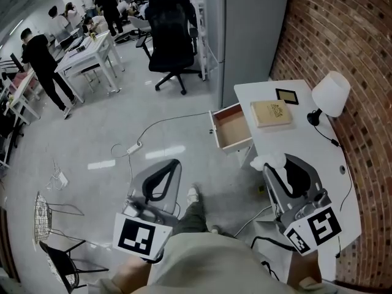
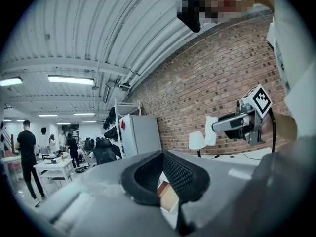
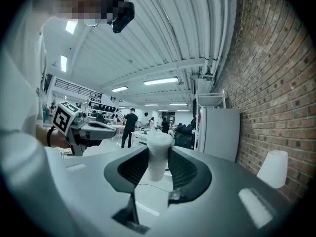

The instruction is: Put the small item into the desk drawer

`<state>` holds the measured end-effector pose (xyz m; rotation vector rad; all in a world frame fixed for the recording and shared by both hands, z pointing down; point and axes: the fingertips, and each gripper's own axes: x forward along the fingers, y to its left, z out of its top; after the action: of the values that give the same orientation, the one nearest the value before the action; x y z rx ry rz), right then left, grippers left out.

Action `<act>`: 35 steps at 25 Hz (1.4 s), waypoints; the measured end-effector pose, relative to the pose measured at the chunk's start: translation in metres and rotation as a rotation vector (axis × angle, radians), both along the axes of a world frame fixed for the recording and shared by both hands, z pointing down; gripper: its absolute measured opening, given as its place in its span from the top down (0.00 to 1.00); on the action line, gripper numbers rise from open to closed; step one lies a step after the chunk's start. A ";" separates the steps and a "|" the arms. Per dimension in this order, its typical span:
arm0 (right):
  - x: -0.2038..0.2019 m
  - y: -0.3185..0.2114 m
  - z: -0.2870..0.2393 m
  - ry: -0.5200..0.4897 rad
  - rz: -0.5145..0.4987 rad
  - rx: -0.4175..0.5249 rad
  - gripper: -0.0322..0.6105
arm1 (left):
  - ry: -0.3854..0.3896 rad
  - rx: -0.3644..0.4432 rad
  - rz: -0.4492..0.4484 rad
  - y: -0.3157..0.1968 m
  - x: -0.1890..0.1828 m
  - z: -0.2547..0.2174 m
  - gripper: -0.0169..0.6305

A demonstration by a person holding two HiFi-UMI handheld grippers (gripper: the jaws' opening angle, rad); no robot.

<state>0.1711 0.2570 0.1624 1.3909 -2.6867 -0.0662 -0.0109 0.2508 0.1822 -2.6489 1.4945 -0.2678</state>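
The small white item [image 1: 267, 160] is pinched at the tips of my right gripper [image 1: 272, 166], which hangs over the near end of the white desk [image 1: 306, 146]. In the right gripper view the item [image 3: 159, 154] stands upright between the pads of that gripper [image 3: 159, 158]. The desk drawer [image 1: 231, 127] is pulled out to the left and its wooden inside is bare. My left gripper [image 1: 176, 163] hovers over the floor left of the desk, tips together, holding nothing. From the left gripper view, the right gripper [image 2: 237, 123] and the item [image 2: 211, 130] show against the brick wall.
On the desk lie a tan book [image 1: 271, 113], a small black frame [image 1: 286, 95] and a white lamp [image 1: 331, 94] by the brick wall. A grey cabinet [image 1: 254, 29] stands behind the desk. A cable with a power strip [image 1: 133, 147] crosses the floor; a black office chair [image 1: 168, 41] and people stand further back.
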 end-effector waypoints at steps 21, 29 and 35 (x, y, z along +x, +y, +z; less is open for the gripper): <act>-0.042 -0.190 0.064 0.046 0.052 -0.192 0.75 | 0.022 -0.115 0.048 -0.188 -0.037 0.044 0.97; -0.067 -0.304 0.128 0.097 0.110 -0.371 0.75 | -0.014 -0.216 0.134 -0.305 -0.063 0.093 0.97; -0.073 -0.380 0.203 0.188 0.129 -0.531 0.75 | -0.080 -0.259 0.202 -0.377 -0.066 0.138 0.97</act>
<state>0.0985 -0.1228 0.3650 1.2988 -2.2245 0.4670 -0.0768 -0.1258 0.3200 -2.9207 1.2305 -0.5780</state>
